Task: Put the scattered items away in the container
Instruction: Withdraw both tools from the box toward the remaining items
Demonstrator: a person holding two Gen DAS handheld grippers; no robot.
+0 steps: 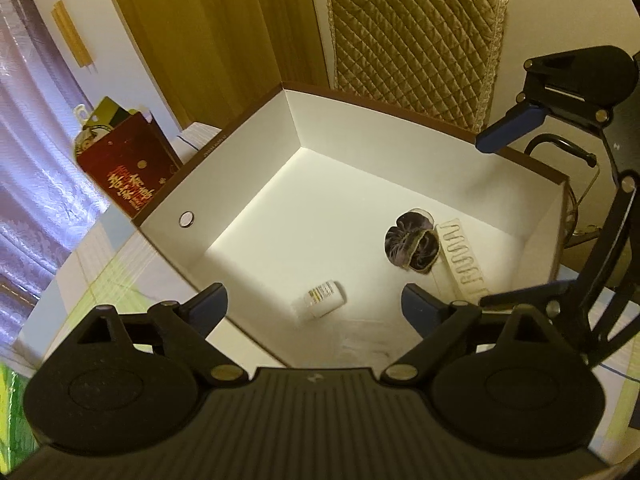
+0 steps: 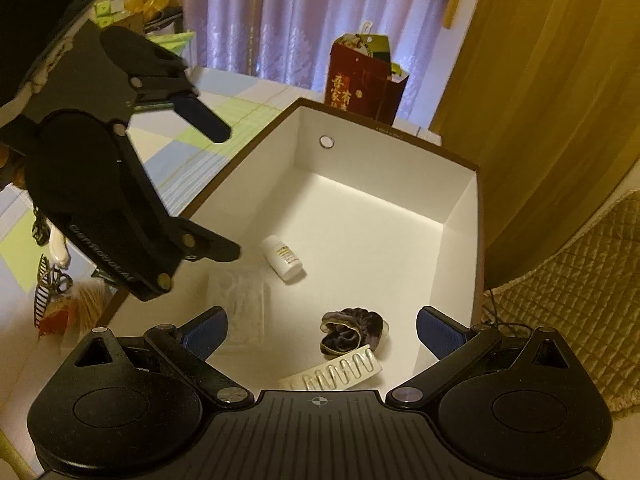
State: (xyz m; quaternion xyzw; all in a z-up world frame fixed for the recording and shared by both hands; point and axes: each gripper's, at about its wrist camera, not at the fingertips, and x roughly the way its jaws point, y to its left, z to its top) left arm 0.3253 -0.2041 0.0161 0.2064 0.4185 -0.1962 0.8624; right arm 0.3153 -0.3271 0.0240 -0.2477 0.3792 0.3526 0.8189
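1. I have both grippers hovering over the open white cardboard box with a brown rim (image 1: 400, 192) (image 2: 460, 216), which sits on a worktop covered by a pastel checked cloth (image 1: 120, 272) (image 2: 180, 148)
2. My left gripper (image 1: 314, 312) (image 2: 230, 196) has its blue-padded jaws wide apart with nothing between them, above the box's near side
3. My right gripper (image 2: 320, 328) (image 1: 500, 216) also has its jaws spread and empty, above the opposite side of the box
4. A small white plastic pill bottle with a yellow label (image 1: 323, 298) (image 2: 282, 258) lies on its side on the box floor, apart from the other items
5. A dark purple velvet scrunchie (image 1: 412, 246) (image 2: 352, 332) lies on the floor nearer one wall
6. A silver blister strip of capsules (image 1: 464, 260) (image 2: 340, 372) lies just beside the scrunchie, touching it
7. A clear flat plastic packet (image 2: 240, 308) (image 1: 360, 344) lies on the floor below my left gripper; I cannot tell its contents
8. Outside the box on the worktop, in the right wrist view, I see a black claw hair clip (image 2: 50, 284) and a bundle of pale wooden sticks (image 2: 90, 304), partly hidden by the left gripper
9. A dark red paper gift bag with gold characters (image 1: 128, 164) (image 2: 364, 84) stands beyond the box's far corner
10. A quilted olive chair back (image 1: 412, 40) stands against the box's other side
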